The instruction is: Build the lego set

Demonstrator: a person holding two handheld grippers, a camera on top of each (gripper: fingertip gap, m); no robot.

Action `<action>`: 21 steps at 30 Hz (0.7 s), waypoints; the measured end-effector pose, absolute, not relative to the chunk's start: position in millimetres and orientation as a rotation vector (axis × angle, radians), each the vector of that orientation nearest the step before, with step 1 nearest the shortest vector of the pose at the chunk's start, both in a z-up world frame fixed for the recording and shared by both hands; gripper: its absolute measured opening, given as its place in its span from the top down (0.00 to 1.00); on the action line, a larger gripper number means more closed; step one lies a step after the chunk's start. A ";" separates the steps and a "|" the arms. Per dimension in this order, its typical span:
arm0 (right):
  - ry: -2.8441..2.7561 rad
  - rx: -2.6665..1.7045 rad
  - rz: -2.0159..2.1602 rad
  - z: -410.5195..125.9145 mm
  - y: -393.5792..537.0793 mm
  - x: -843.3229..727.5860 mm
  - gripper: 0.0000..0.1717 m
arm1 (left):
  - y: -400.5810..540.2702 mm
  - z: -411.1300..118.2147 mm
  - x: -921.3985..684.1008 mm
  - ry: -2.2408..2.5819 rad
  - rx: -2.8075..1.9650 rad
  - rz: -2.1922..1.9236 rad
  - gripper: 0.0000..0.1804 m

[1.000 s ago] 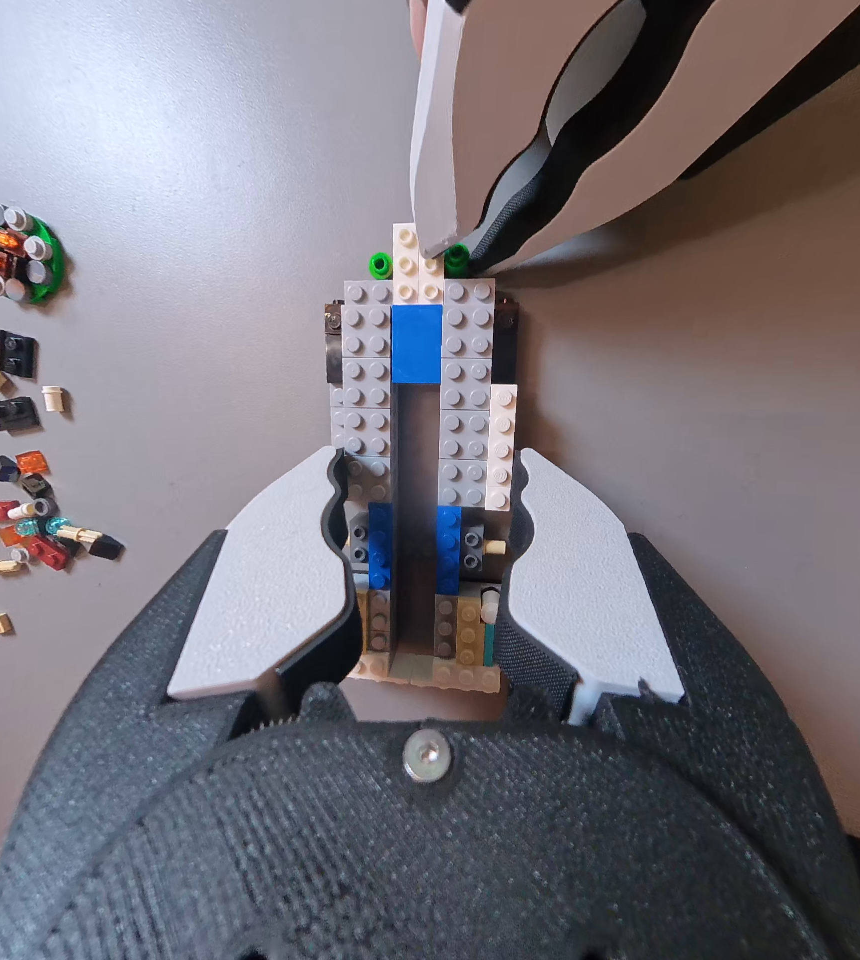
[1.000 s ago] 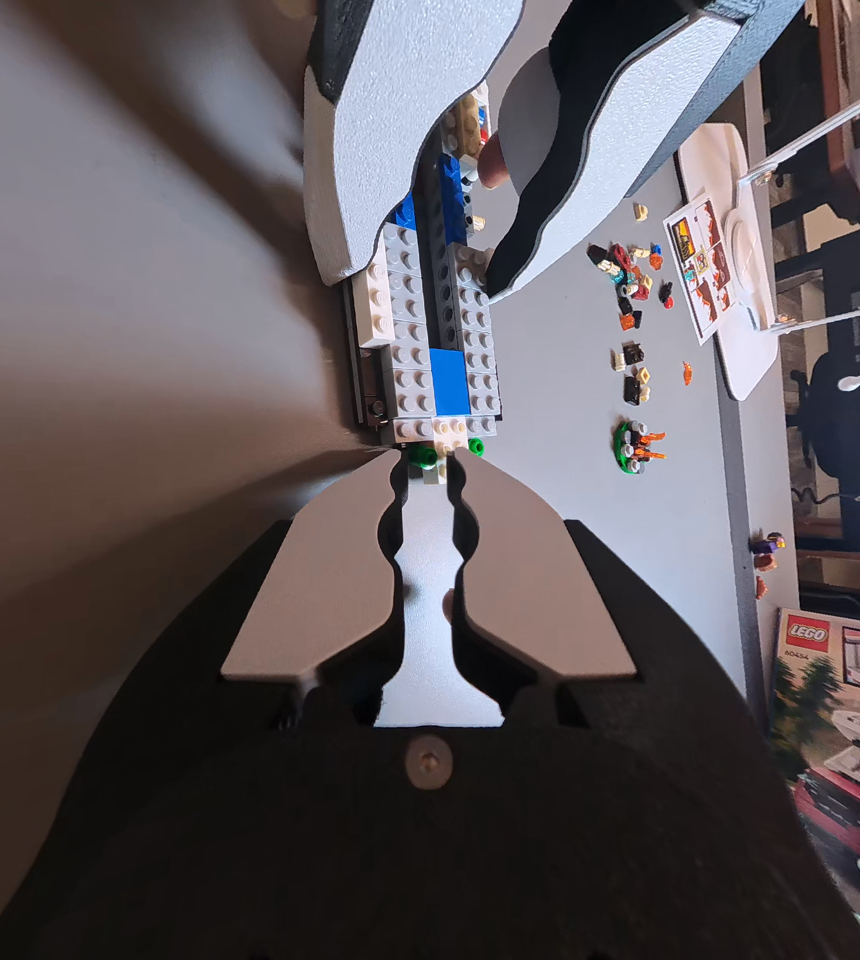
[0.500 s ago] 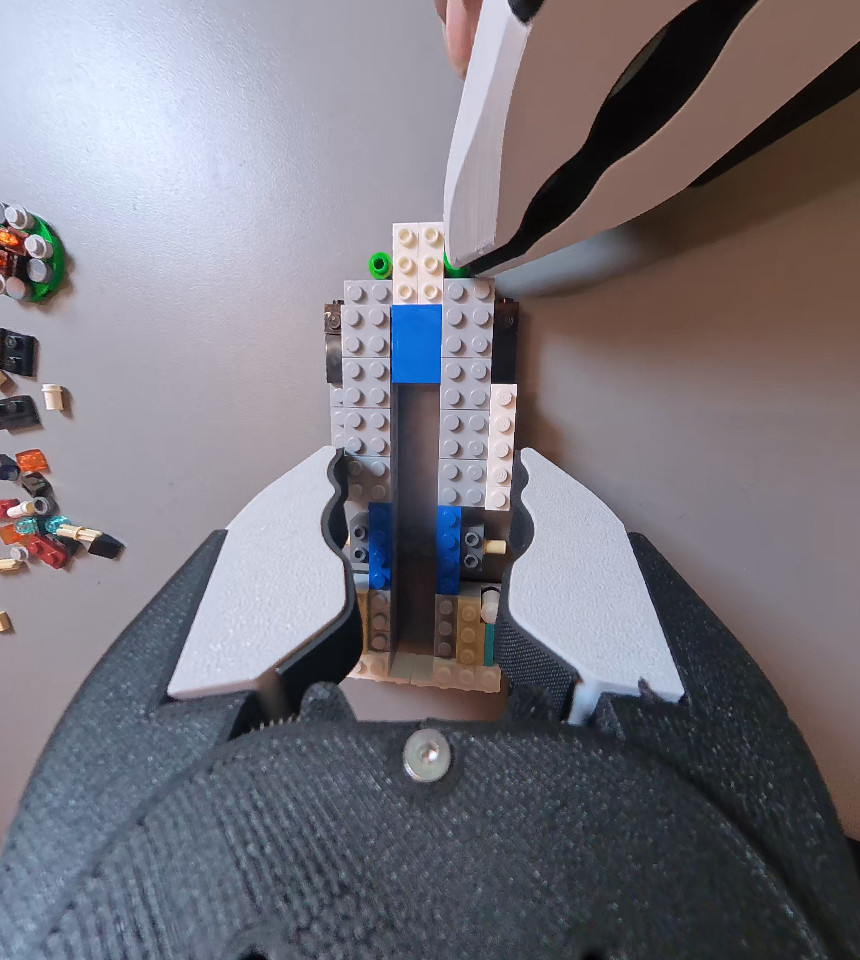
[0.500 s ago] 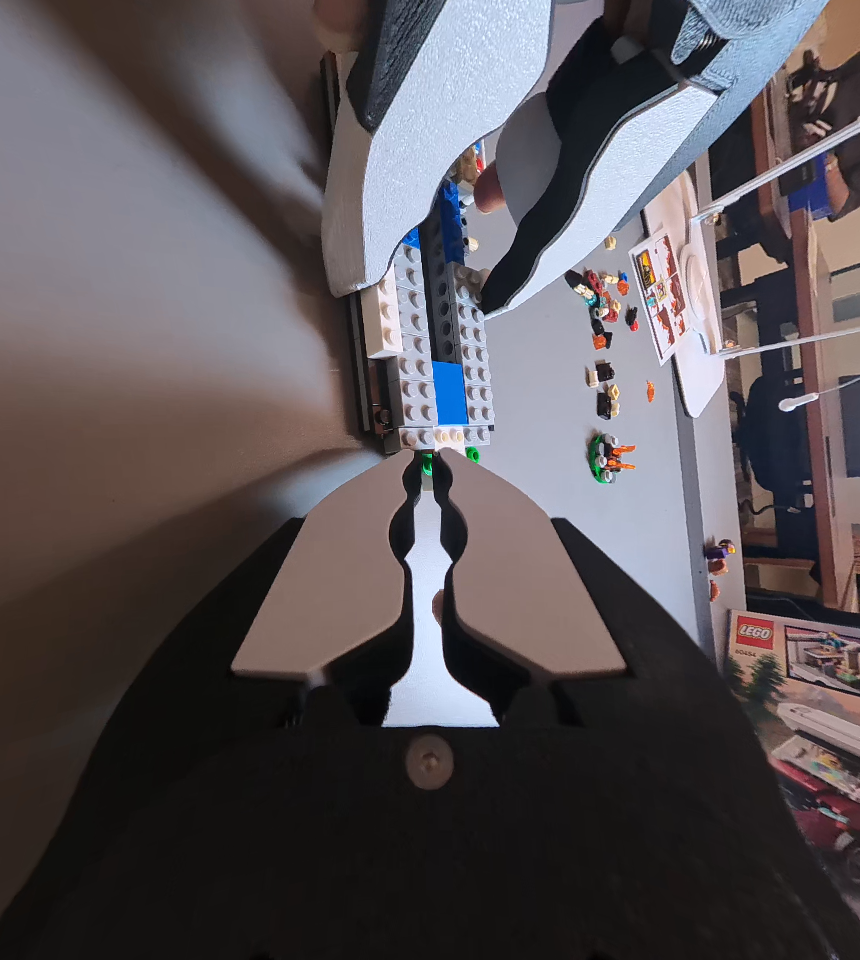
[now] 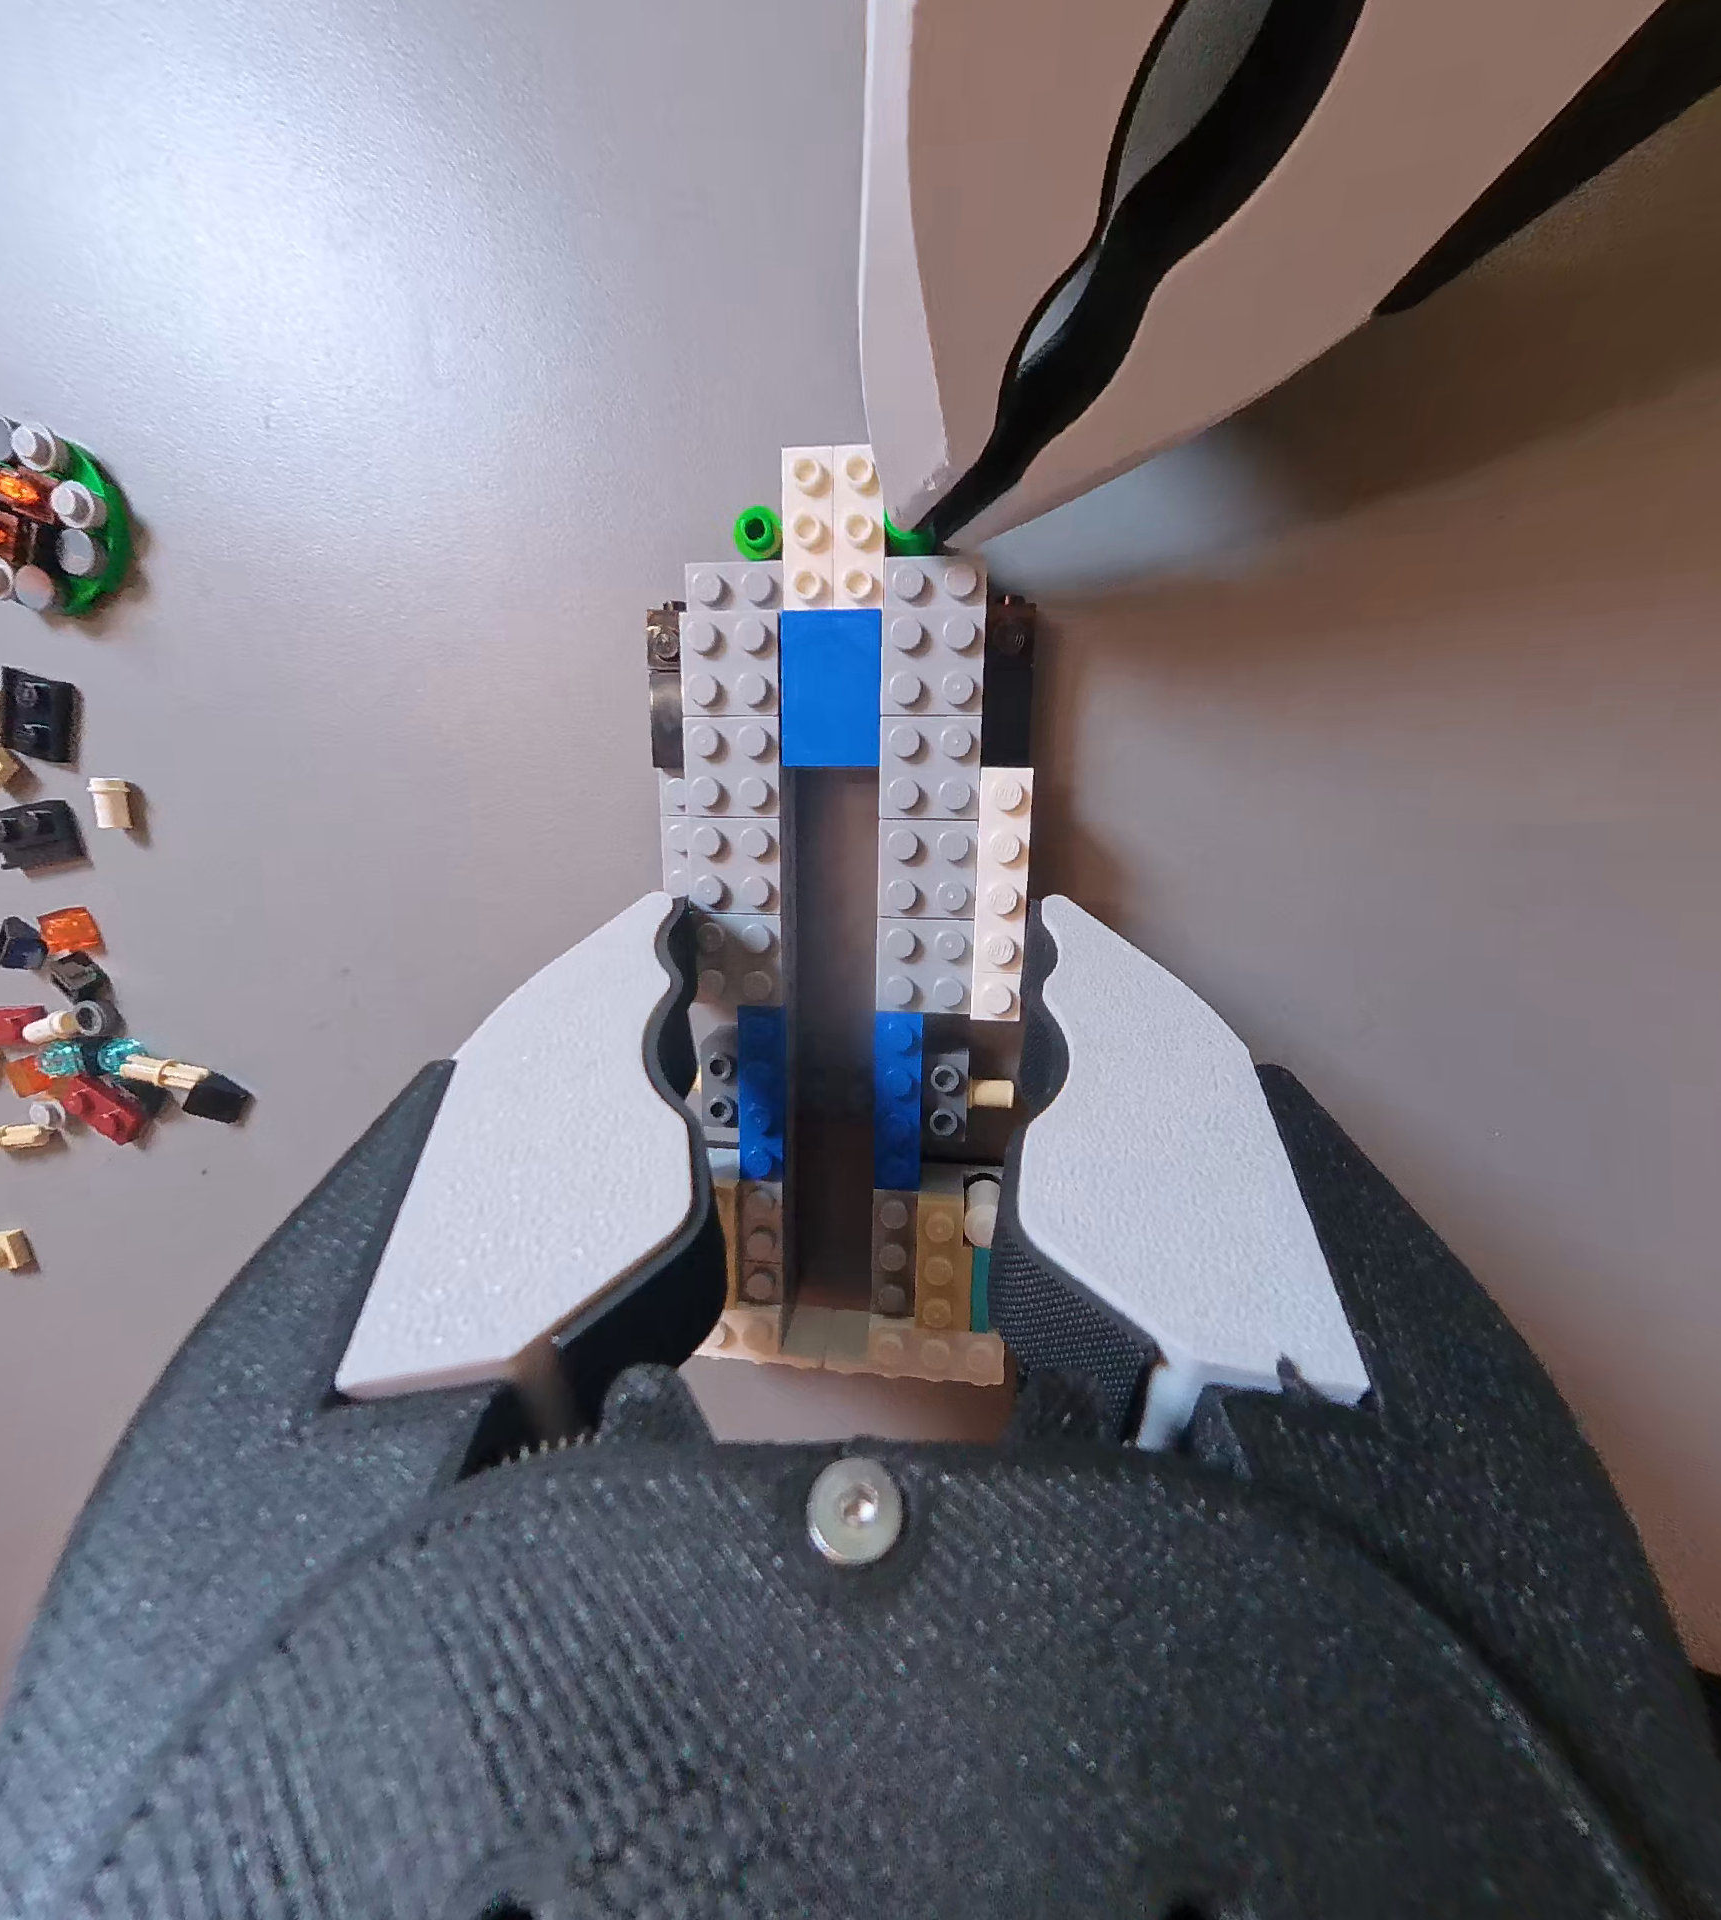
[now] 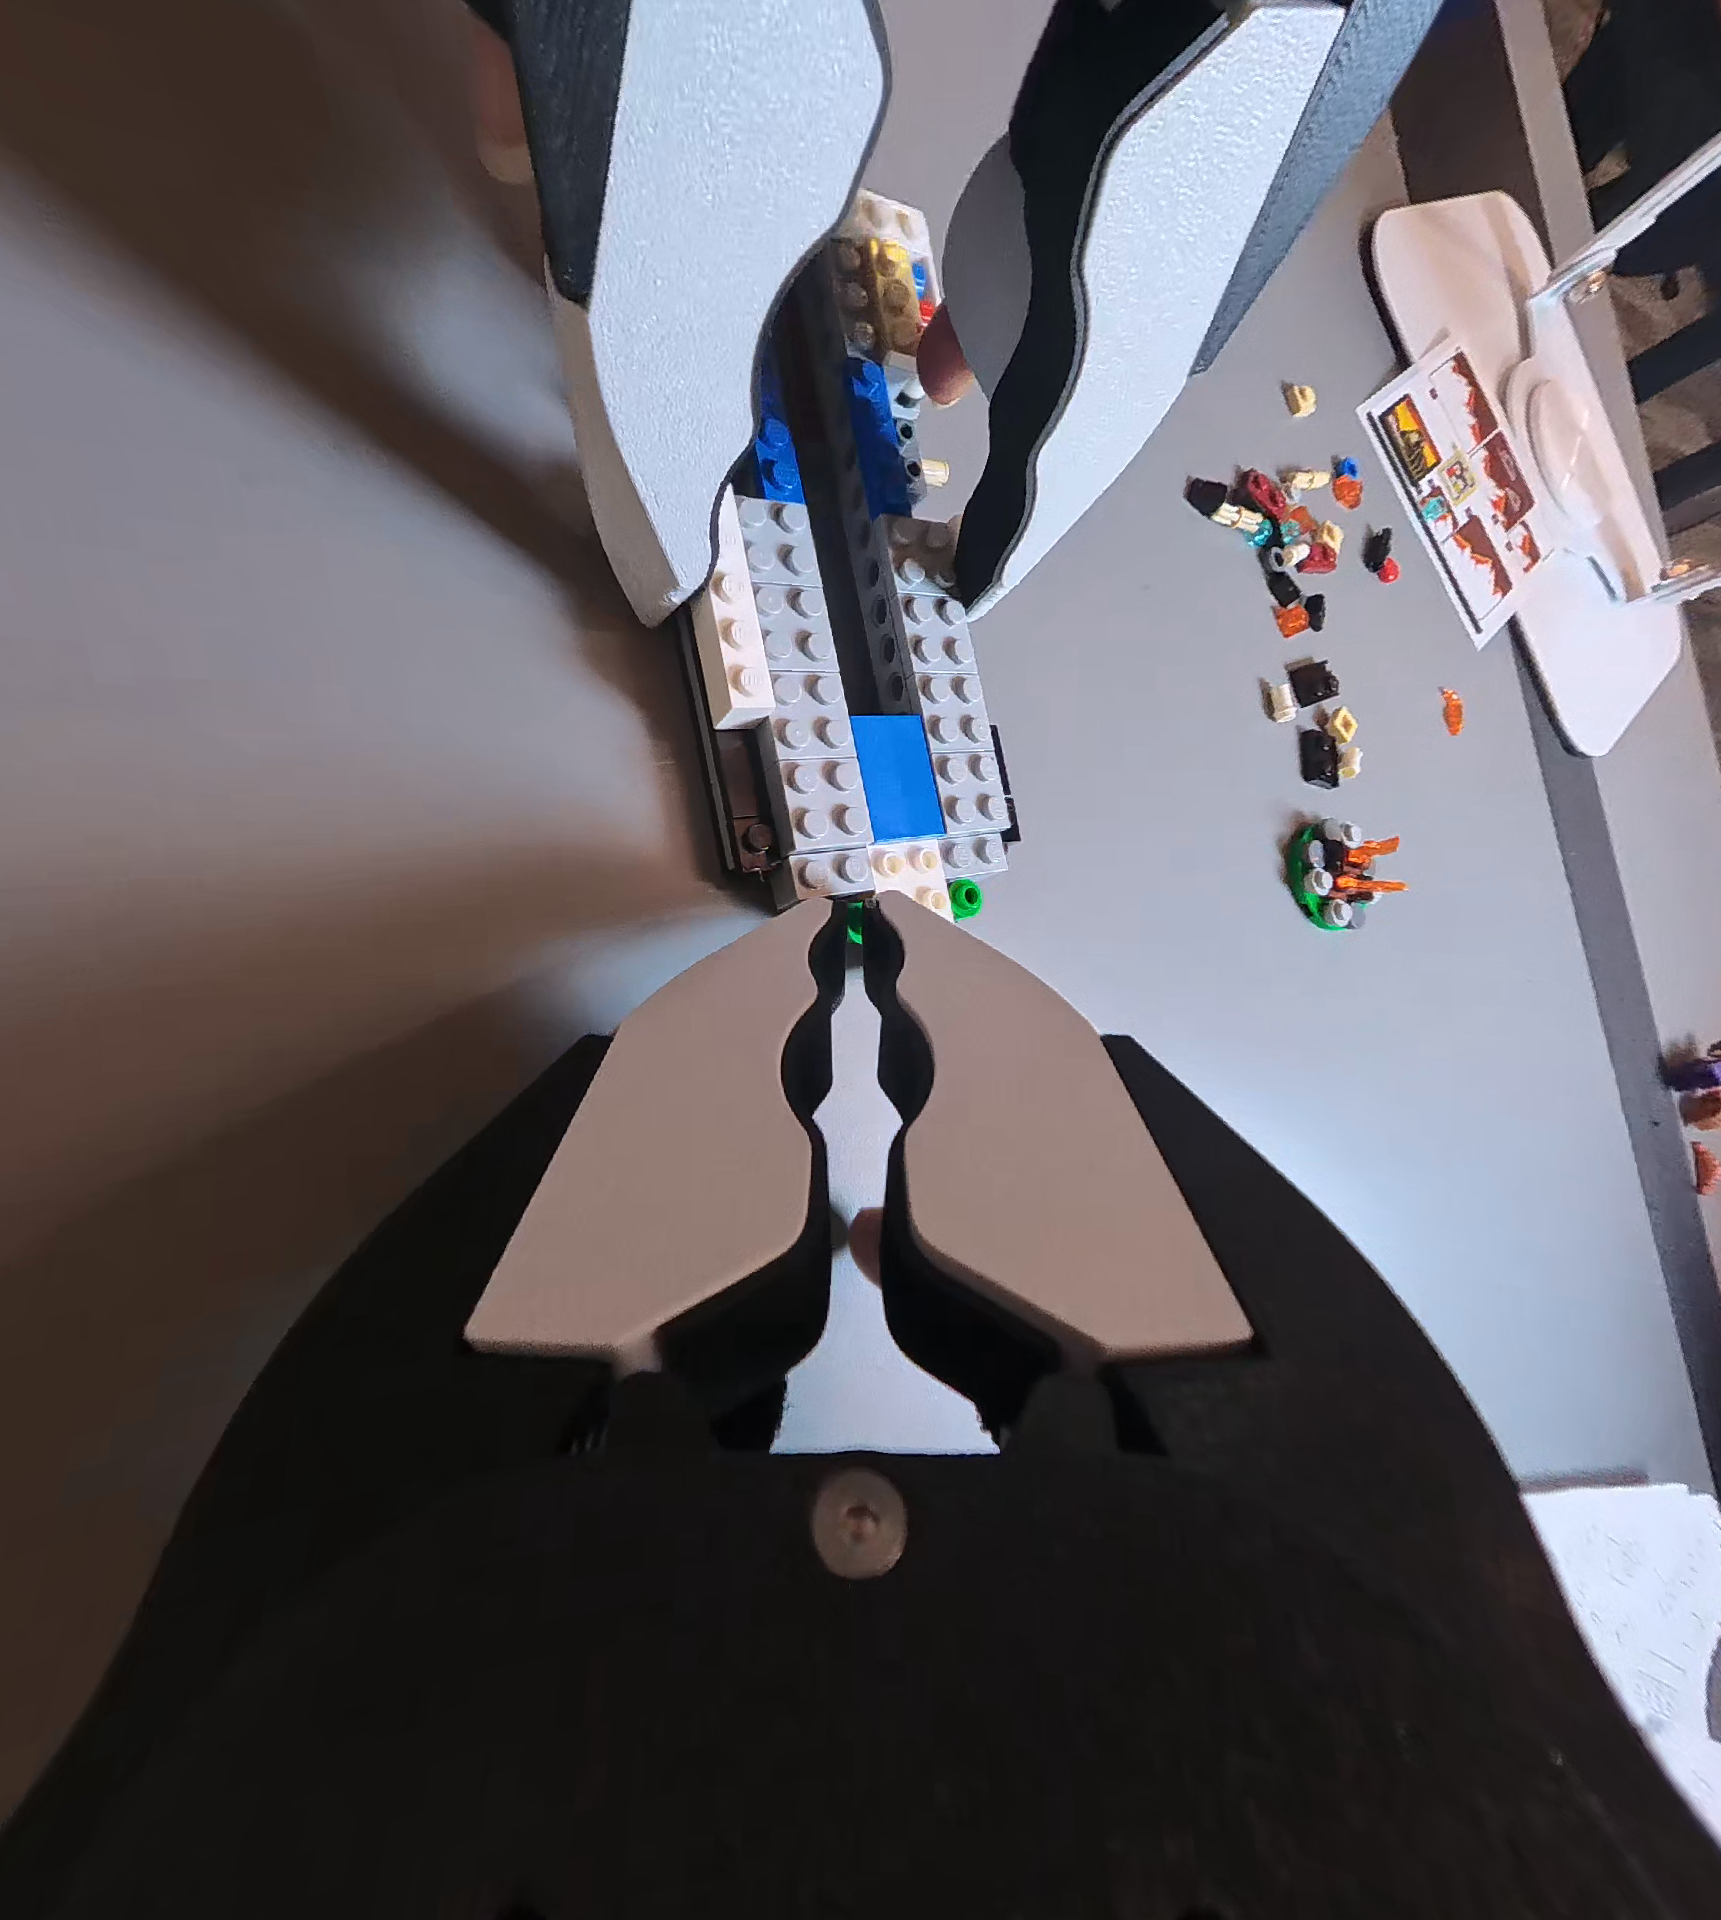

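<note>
Left claw, grey fingers on a black body, is clamped around the near half of the long grey, blue and white toy-brick model lying flat on the grey desk. Both dark pads press the model's sides: left pad on the grey studded bricks, right pad on the white one-stud-wide strip. A dark open channel runs down the model's middle, with a smooth blue tile capping it toward the far end.

At the model's far end sits a cream studded plate with a small green round stud on each side. Right claw comes in from the far right in the left wrist view; its fingertips are closed on the right-hand green stud, pinching it right against the model's end. The other green round stud sits free on the plate's left side.

Left of the model, well apart, is a scatter of small loose bricks in black, tan, red and orange. Farther left-far is a round green plate with grey studs and orange flame pieces.

In the right wrist view, beyond the loose bricks, a printed sticker sheet lies on a white stand base at the desk's edge.
</note>
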State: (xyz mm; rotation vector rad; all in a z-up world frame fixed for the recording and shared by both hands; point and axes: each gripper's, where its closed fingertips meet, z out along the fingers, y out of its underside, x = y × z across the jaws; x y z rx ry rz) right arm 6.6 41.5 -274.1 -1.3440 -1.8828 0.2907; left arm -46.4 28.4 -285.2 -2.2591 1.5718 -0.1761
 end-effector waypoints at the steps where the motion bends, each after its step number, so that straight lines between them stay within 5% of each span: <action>1: -1.894 -1.353 0.301 -274.6 40.6 5.8 0.98 | 28.3 -285.2 -46.3 1.574 -2.256 -0.176 0.66; 21: -1.937 -1.609 0.608 -272.8 35.9 7.2 0.98 | 27.0 -285.3 -45.4 1.608 -2.240 -0.177 0.66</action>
